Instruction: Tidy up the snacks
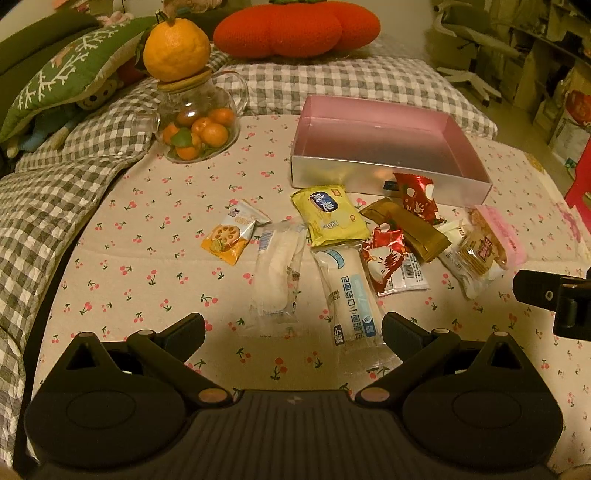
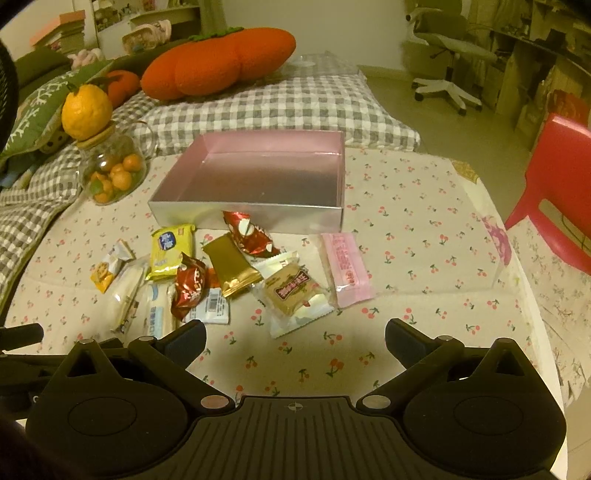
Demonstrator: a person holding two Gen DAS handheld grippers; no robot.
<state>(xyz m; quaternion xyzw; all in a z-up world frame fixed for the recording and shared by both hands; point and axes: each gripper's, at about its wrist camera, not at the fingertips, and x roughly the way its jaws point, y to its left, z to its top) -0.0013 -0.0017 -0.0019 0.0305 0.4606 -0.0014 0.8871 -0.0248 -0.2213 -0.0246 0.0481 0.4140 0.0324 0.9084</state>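
Observation:
Several wrapped snacks lie loose on the cherry-print cloth in front of an empty pink box [image 1: 373, 110] [image 2: 258, 147]. Among them are a yellow packet [image 1: 327, 216] [image 2: 170, 251], a gold bar [image 1: 410, 229] [image 2: 232, 267], a red candy pack [image 1: 415, 195] [image 2: 249, 232], a pink packet [image 1: 500, 234] [image 2: 345, 267], a brown biscuit pack [image 2: 291, 290] and a long white bread pack [image 1: 349, 291]. My left gripper [image 1: 293, 332] hovers open just short of the bread pack. My right gripper [image 2: 295, 339] is open above bare cloth, near the biscuit pack.
A glass jar of small oranges [image 1: 195, 129] [image 2: 112, 173] with a large orange on its lid stands left of the box. Checked blankets and an orange pumpkin cushion [image 1: 295, 27] lie behind. A red chair [image 2: 561, 192] stands at the right.

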